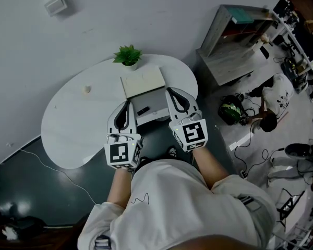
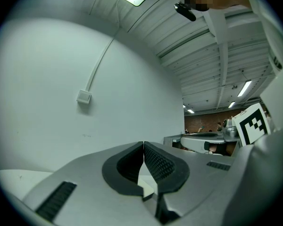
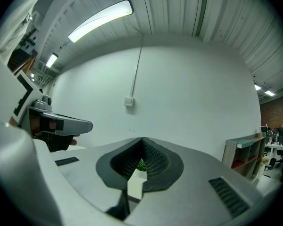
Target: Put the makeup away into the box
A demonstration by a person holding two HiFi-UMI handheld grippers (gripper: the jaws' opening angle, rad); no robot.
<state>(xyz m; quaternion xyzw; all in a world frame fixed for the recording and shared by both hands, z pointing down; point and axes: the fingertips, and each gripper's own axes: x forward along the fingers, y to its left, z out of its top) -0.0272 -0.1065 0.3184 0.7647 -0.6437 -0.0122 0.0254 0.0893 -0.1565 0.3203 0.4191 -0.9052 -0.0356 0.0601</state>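
Head view: you poise left gripper (image 1: pixel 127 105) and right gripper (image 1: pixel 170 92), jaws pressed together and empty, flanking the open box (image 1: pixel 155 99) at the table's (image 1: pixel 73 124) near edge.

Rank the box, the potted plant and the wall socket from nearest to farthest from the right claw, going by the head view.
1. Box: directly beside the right claw, on its left.
2. Potted plant: at the far edge of the table, behind the box.
3. Wall socket: on the wall beyond the table, far to the left.
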